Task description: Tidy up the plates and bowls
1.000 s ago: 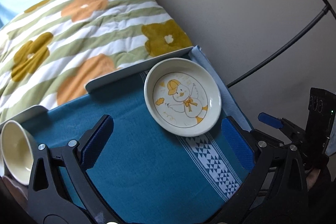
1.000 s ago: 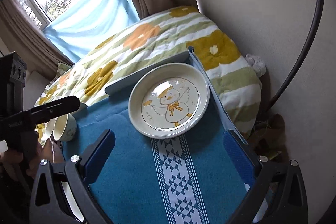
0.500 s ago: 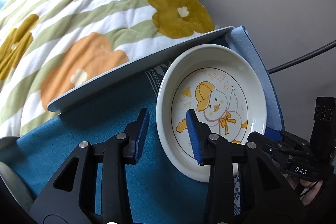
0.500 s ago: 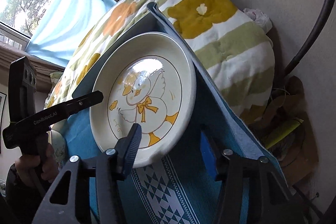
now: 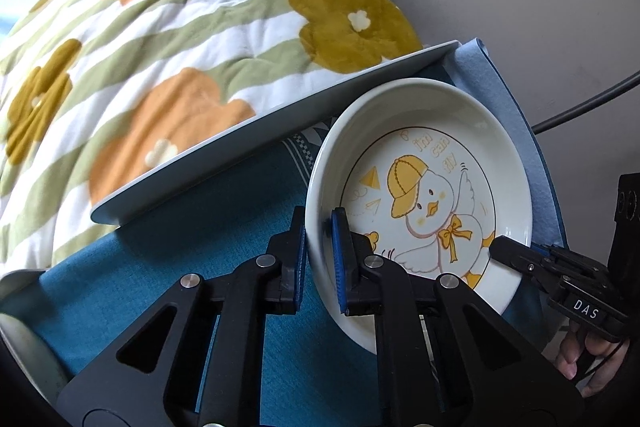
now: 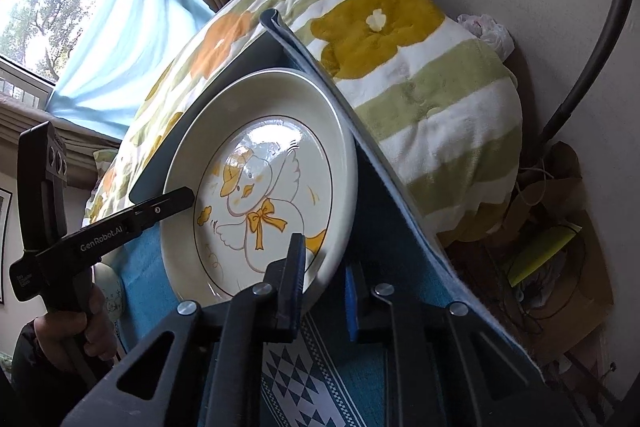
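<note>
Blue cloth (image 5: 208,267) covers the tray beside a flowered blanket (image 5: 168,39). On it sits the duck plate (image 5: 424,195), its opposite rims clamped by the left gripper (image 5: 318,259) and right gripper (image 6: 324,291). Grasp done; next, probably a level, even lift.

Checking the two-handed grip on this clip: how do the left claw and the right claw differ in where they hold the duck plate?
The left claw clamps the duck plate on its rim toward the blue cloth's open middle; the right claw clamps the opposite rim, beside the cloth's folded edge. In its own view each claw's other-side finger lies inside the plate. Both are shut on the rim, one finger inside and one outside.
</note>
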`<move>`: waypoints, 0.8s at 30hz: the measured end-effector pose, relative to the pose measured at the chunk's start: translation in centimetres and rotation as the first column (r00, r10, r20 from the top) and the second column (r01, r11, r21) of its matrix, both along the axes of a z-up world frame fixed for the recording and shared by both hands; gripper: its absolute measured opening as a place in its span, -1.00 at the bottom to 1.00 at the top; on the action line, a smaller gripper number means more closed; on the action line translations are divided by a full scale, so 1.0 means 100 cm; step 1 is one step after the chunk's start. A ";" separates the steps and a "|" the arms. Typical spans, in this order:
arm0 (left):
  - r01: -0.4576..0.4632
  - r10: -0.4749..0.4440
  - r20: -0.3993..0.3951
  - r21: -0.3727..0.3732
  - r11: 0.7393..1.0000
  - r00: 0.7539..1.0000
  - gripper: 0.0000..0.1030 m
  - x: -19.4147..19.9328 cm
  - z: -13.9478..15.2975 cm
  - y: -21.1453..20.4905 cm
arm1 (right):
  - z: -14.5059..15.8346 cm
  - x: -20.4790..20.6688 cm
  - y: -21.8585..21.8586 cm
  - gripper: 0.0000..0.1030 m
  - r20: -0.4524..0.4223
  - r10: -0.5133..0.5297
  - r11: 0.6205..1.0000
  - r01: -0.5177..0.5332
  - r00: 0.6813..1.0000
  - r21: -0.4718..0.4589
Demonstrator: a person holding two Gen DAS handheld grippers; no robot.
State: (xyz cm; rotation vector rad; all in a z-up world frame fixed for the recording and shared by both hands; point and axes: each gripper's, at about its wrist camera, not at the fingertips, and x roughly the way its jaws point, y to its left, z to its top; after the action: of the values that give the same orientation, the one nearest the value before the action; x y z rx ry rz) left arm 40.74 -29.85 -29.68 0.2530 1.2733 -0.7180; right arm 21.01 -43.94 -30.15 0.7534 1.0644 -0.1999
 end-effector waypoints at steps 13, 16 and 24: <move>-0.031 0.039 0.117 -0.066 0.997 0.992 -0.81 -0.029 0.059 0.035 | 0.046 -0.006 0.021 -0.69 0.072 0.126 0.982 -0.114 0.989 -0.150; -0.058 0.071 0.149 -0.089 0.994 0.986 -0.81 -0.041 0.083 0.053 | 0.067 -0.009 0.031 -0.69 0.100 0.169 0.974 -0.150 0.981 -0.171; -0.141 0.171 0.199 -0.154 0.978 0.965 -0.81 -0.092 0.133 0.123 | 0.115 -0.029 0.075 -0.69 0.142 0.271 0.950 -0.240 0.952 -0.201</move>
State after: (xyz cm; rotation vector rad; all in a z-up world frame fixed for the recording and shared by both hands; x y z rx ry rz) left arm 31.54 -17.52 -16.42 0.1100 1.0237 -0.6234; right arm 18.12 -36.40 -18.70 0.4529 0.9576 -0.0090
